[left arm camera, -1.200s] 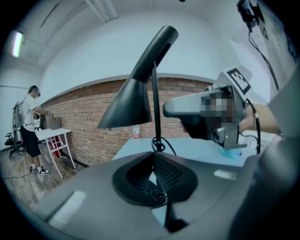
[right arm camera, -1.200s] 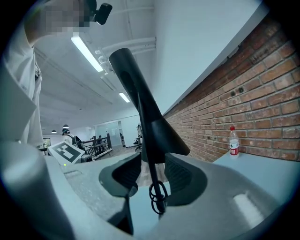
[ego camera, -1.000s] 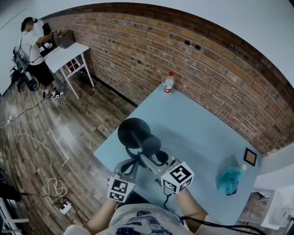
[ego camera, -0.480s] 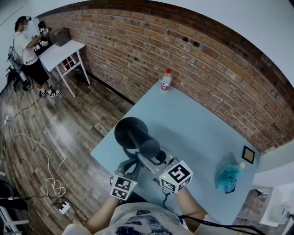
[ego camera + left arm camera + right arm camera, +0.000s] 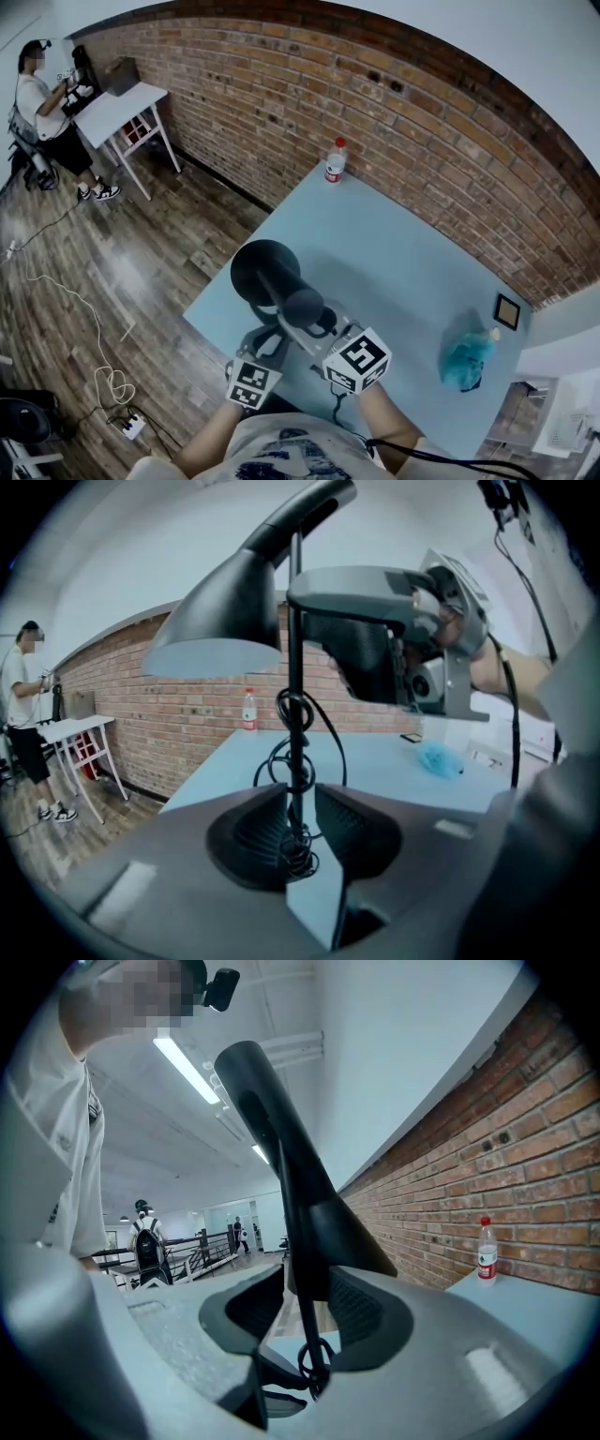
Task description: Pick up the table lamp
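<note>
At the near edge of the pale blue table point(image 5: 394, 253), toward its left corner, the black lamp point(image 5: 265, 272) is held between both tongs. The left tongs point(image 5: 272, 339) come in from 6 o'clock, and their jaws are closed to a narrow slit on the lamp's thin stem point(image 5: 296, 714), low down, where the black cord point(image 5: 298, 841) is wound round it in loose loops. The right tongs point(image 5: 323, 326) reach in from 4 o'clock. Their jaws are pressed in on the stem point(image 5: 302, 1269) as well, higher up, close to the cone-shaped shade point(image 5: 342, 1232). In the left gripper view the shade point(image 5: 225, 621) stands at 11 o'clock from the stem, its mouth turned downward. Whether any part of the lamp rests on the table I cannot tell.

A clear bottle with a red cap point(image 5: 332, 161) stands at 1 o'clock from the lamp, at the table's far corner against the brick wall point(image 5: 441, 131). A crumpled blue bag point(image 5: 466, 356) lies at 3 o'clock, well apart, with a small dark-framed square point(image 5: 507, 311) just beyond it. At 10 o'clock, far off on the wooden floor point(image 5: 141, 272), a person point(image 5: 42, 103) stands at a white table point(image 5: 112, 108).
</note>
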Action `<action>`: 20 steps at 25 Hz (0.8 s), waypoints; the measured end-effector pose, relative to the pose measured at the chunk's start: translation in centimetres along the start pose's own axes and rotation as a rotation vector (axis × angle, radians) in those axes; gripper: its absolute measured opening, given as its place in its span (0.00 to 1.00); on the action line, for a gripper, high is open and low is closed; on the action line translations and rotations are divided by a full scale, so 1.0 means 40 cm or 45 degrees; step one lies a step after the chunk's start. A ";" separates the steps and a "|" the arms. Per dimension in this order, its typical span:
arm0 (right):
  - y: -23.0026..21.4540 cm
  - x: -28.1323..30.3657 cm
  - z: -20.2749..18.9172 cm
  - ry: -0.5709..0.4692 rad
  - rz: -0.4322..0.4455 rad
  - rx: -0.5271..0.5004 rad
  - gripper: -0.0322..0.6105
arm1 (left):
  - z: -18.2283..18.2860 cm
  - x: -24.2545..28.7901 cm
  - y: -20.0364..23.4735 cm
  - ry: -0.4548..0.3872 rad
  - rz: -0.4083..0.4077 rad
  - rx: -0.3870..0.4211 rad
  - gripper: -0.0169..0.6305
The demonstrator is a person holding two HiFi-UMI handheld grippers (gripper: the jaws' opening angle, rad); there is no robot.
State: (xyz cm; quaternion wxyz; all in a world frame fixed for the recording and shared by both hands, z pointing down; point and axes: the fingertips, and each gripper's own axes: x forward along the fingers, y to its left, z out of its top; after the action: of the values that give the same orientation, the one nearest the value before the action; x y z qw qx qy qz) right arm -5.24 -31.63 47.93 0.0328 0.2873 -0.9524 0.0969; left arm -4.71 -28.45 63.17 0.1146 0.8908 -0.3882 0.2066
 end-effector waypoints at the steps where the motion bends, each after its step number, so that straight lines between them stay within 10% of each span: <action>1: -0.002 0.001 -0.002 0.002 -0.003 0.001 0.28 | -0.003 0.001 0.001 0.003 0.003 0.001 0.12; 20: -0.020 0.008 0.005 -0.003 -0.009 0.009 0.28 | -0.043 0.053 0.010 0.068 0.001 -0.089 0.15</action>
State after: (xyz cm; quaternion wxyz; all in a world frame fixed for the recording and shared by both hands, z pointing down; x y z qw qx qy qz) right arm -5.08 -32.48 47.90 0.0311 0.2910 -0.9510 0.0997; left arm -4.18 -29.47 65.69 0.1561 0.8803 -0.3921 0.2168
